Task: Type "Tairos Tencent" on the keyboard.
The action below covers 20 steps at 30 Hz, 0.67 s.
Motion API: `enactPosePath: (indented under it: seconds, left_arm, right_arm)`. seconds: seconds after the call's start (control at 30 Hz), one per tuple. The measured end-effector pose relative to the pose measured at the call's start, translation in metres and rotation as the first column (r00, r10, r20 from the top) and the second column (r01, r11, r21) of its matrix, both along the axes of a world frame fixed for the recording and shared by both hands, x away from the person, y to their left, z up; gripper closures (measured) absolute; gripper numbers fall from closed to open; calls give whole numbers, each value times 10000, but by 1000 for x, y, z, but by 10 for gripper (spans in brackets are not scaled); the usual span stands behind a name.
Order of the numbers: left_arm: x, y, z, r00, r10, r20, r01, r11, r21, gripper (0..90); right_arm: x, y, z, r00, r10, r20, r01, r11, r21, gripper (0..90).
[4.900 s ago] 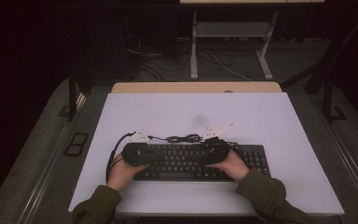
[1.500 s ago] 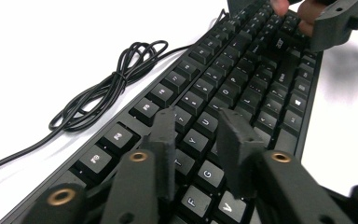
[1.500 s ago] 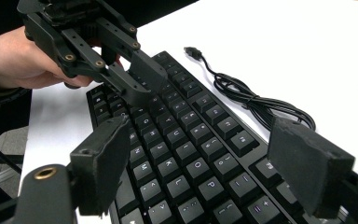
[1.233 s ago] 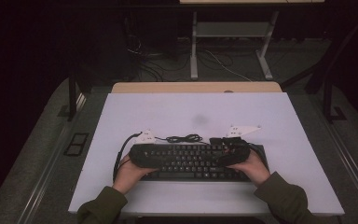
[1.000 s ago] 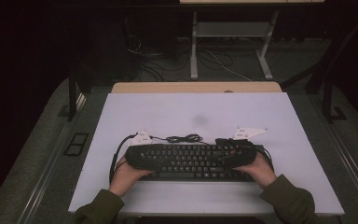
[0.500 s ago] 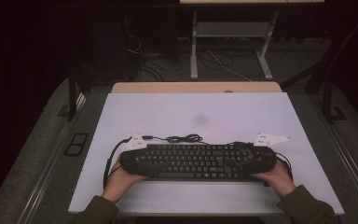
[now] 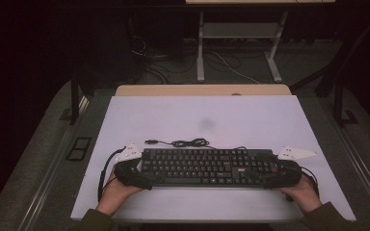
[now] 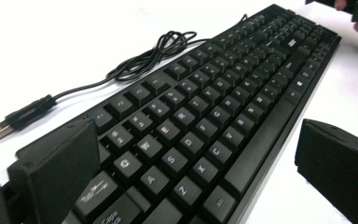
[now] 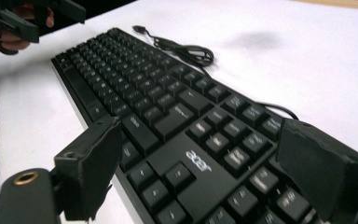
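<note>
Both sets of jaws stand wide and have just been opening, each straddling one short end of the keyboard (image 7: pixel 207 167) without pressing it, as far as I can see. I have the left gripper (image 8: pixel 186 186) at the end with the letter keys and the right gripper (image 9: pixel 205 172) at the number-pad end, hands low behind them at the table's (image 7: pixel 250 120) near edge. It is black, flat on the white top, its coiled cable (image 7: pixel 185 143) just behind.
</note>
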<state>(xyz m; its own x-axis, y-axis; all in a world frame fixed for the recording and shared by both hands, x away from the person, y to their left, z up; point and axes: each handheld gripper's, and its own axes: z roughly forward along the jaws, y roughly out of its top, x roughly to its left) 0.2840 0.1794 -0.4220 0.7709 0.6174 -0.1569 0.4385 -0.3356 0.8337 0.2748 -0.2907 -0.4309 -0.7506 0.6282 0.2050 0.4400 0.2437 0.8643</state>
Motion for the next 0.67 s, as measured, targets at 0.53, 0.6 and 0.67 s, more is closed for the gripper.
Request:
enactPosePath:
  seconds: [0.53,0.6,0.67]
  left_arm:
    - [-4,6,-6,9998,-67,-182,69,9999,77,0]
    - [-4,7,-6,9998,-76,-162,77,9999,77,0]
    - [-4,7,-6,9998,-37,-187,36,10000,-9,0]
  right_arm:
    - [-7,-22,-6,9988,-468,-166,465,9988,-162,143]
    - [-7,-22,-6,9989,-434,-176,430,9989,-208,143]
    - [-7,-22,-6,9990,-429,-157,426,9989,-184,143]
